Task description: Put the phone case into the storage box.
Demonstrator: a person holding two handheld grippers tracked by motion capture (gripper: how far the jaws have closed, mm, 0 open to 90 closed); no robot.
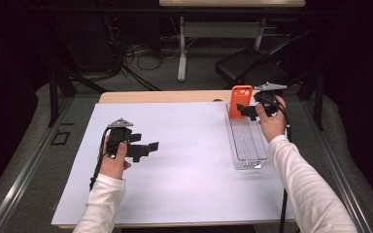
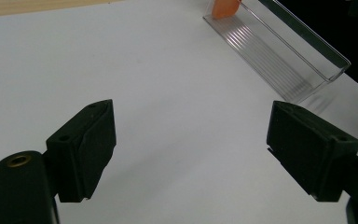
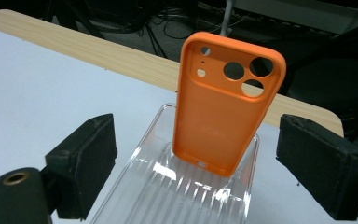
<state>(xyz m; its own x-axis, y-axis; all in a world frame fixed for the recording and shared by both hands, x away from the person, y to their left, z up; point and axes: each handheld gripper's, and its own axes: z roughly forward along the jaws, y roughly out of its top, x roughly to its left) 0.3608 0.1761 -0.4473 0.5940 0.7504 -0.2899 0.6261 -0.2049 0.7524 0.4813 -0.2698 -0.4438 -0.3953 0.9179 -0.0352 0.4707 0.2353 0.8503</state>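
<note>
An orange phone case [image 1: 240,99] stands upright at the far end of a long clear plastic tray [image 1: 246,145], leaning against its end wall. In the right gripper view the orange case [image 3: 223,112] rises ahead of the wide-apart jaws, apart from both pads. My right gripper [image 1: 240,110] hovers over the tray's far end, close beside the case, open. My left gripper [image 1: 151,146] stays low over the white sheet at the left, open, with nothing between its jaws [image 2: 191,154]. The tray [image 2: 279,51] shows at the upper right of the left gripper view.
A white sheet [image 1: 184,155] covers most of the wooden table [image 1: 165,96]. Behind the table are a black chair [image 1: 247,65], cables on the floor and a second table's leg [image 1: 181,48]. Dark frame rails run along both sides.
</note>
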